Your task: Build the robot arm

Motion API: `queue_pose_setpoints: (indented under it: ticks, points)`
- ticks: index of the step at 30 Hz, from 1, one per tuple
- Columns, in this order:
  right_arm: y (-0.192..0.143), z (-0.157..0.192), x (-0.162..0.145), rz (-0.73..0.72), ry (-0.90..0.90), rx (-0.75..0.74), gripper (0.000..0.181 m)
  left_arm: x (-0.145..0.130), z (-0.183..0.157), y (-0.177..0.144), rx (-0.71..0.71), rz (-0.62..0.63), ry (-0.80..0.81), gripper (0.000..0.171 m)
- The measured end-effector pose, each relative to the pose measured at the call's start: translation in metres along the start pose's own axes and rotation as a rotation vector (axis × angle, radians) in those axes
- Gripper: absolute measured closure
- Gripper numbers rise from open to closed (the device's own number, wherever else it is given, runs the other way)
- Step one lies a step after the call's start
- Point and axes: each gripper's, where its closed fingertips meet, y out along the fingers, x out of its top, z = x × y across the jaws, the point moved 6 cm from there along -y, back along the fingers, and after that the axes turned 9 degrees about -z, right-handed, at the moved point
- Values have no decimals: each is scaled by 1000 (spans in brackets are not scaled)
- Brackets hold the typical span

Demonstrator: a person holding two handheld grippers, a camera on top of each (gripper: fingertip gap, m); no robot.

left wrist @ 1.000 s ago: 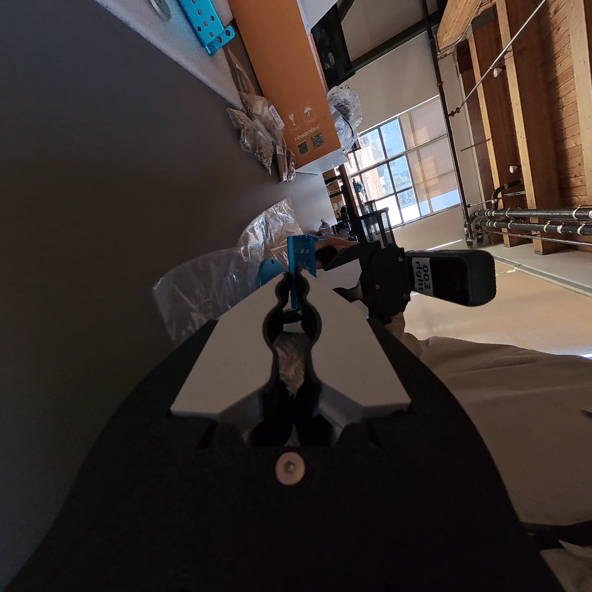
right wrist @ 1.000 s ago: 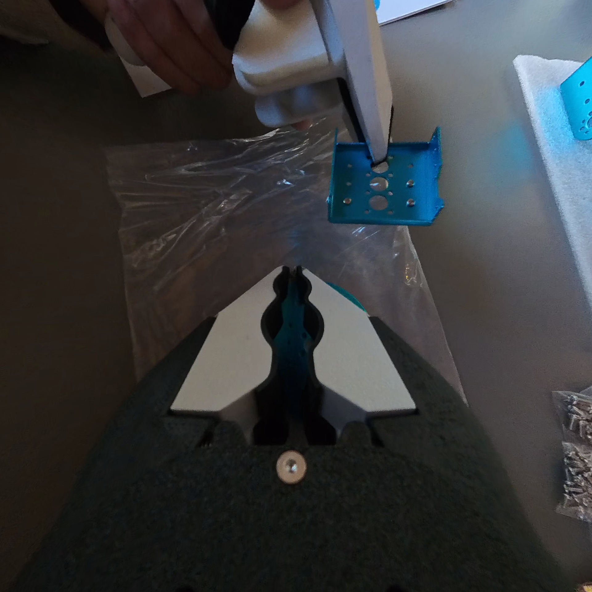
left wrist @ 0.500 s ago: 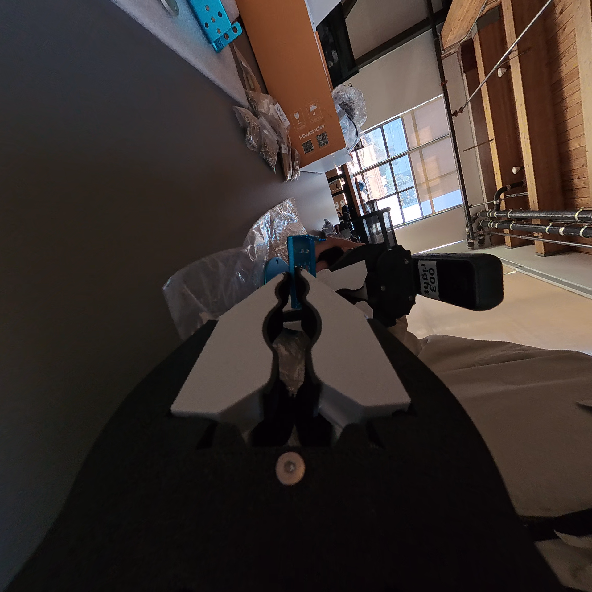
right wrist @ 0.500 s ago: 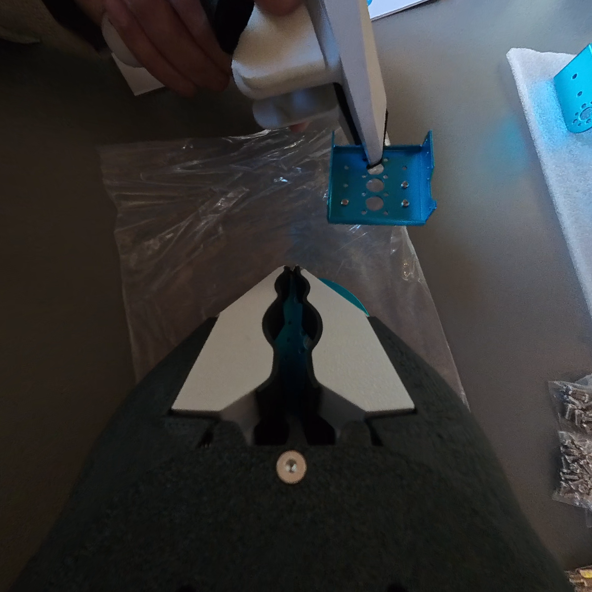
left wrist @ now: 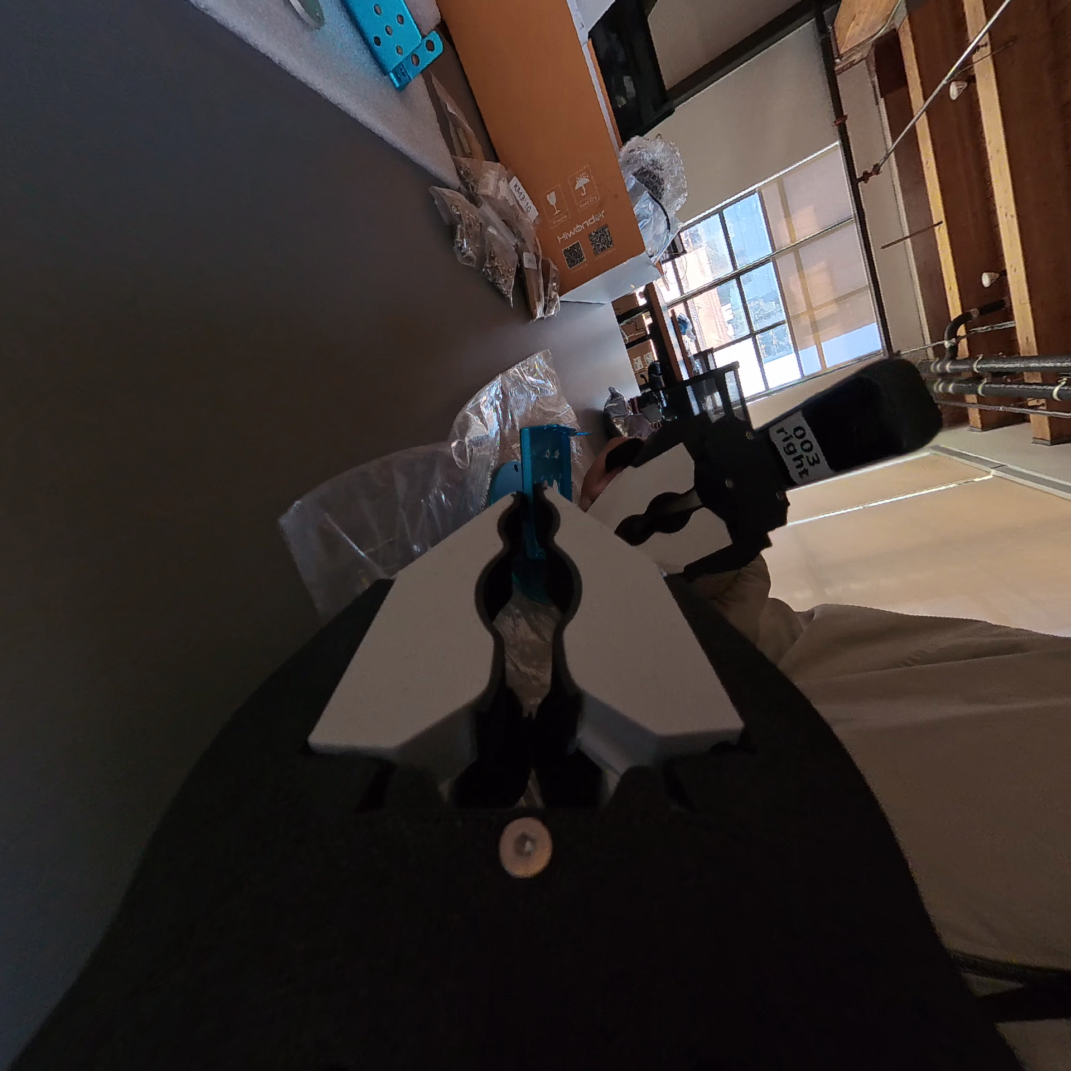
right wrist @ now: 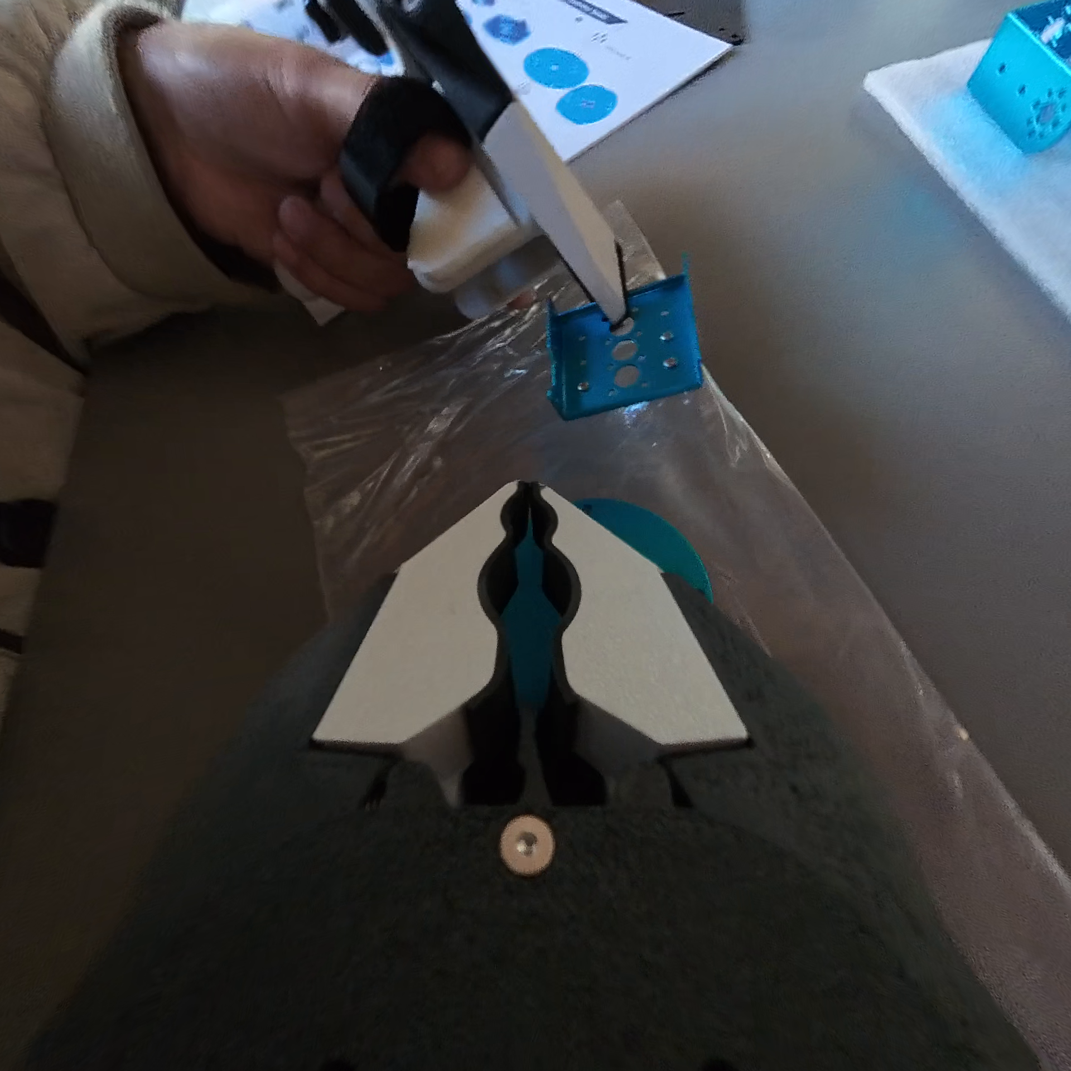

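1. Left wrist view: the left gripper point(left wrist: 534, 492) is seen with its fingers closed on the wall of a blue U-shaped bracket point(left wrist: 543, 463), held above a clear plastic bag point(left wrist: 405, 510) on the grey table point(left wrist: 174, 290). Printed marks and writing are borne by the orange box point(left wrist: 539, 145) and by a white label on the right gripper point(left wrist: 631, 530) — neither is repeated here.

2. Right wrist view: the right gripper point(right wrist: 530, 487) is closed on a blue disc point(right wrist: 649, 539) over the bag point(right wrist: 405, 417). The perforated bracket point(right wrist: 626, 359) is judged stiff, light and smooth — best pinched on a flat wall, clear of the holes. A printed sheet point(right wrist: 614, 75) lies behind.
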Motion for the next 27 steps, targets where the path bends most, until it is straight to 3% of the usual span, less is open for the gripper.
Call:
queue_pose_setpoints:
  ticks: [8, 14, 27]
  points:
    - [-14, -12, 7, -224, 440, 86, 181, -5, -3, 4, 18, 17, 53, 170]
    - [-11, -12, 16, -269, 602, 132, 181, -10, -7, 7, 15, 29, 69, 170]
    - [11, -9, 19, -104, 607, -10, 181, -20, -12, 13, 21, 58, 94, 170]
